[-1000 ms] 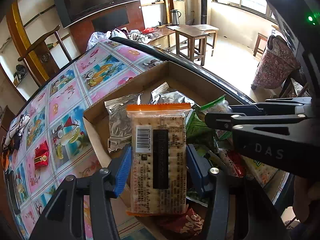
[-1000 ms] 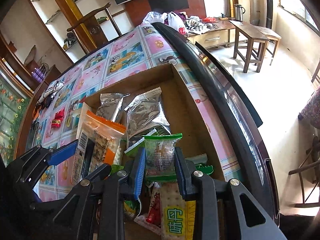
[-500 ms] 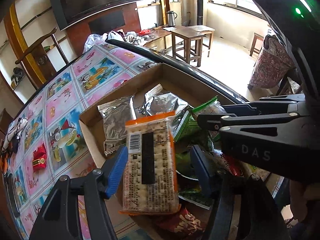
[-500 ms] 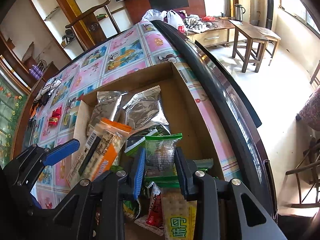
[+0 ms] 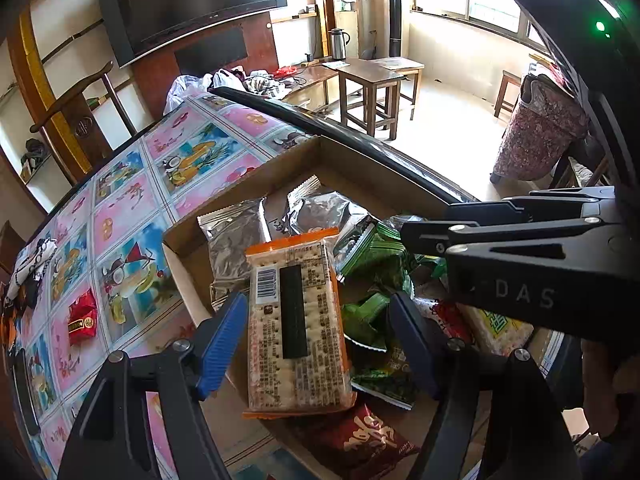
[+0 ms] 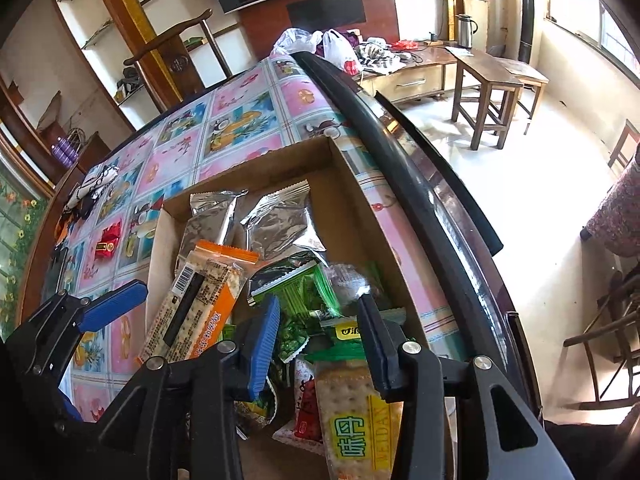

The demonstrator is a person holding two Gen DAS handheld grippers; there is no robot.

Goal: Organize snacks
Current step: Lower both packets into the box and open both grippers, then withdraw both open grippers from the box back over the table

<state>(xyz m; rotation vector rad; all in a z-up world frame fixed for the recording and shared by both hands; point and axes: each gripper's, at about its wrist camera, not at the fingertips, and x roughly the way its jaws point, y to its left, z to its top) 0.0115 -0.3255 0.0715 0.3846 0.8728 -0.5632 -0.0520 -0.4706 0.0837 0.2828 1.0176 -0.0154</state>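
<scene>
A cardboard box [image 5: 280, 164] [image 6: 360, 204] on the table holds several snack packets. An orange cracker pack [image 5: 296, 320] [image 6: 196, 304] lies loose on the pile in the box. My left gripper [image 5: 320, 332] is open, its blue fingers apart on either side of the pack. My right gripper [image 6: 318, 340] is open above a green packet [image 6: 304, 286] and a yellow-green cracker pack [image 6: 356, 420]. Two silver packets [image 6: 280, 224] lie at the box's far end.
A small red packet [image 5: 82, 318] [image 6: 107, 240] lies on the patterned tablecloth left of the box. The table's dark rim [image 6: 420, 168] runs close along the box's right side. A chair [image 5: 76, 120] stands at the far edge.
My left gripper has opened and let go of the orange cracker pack, which dropped onto the pile. My right gripper has opened and released the green packet into the box.
</scene>
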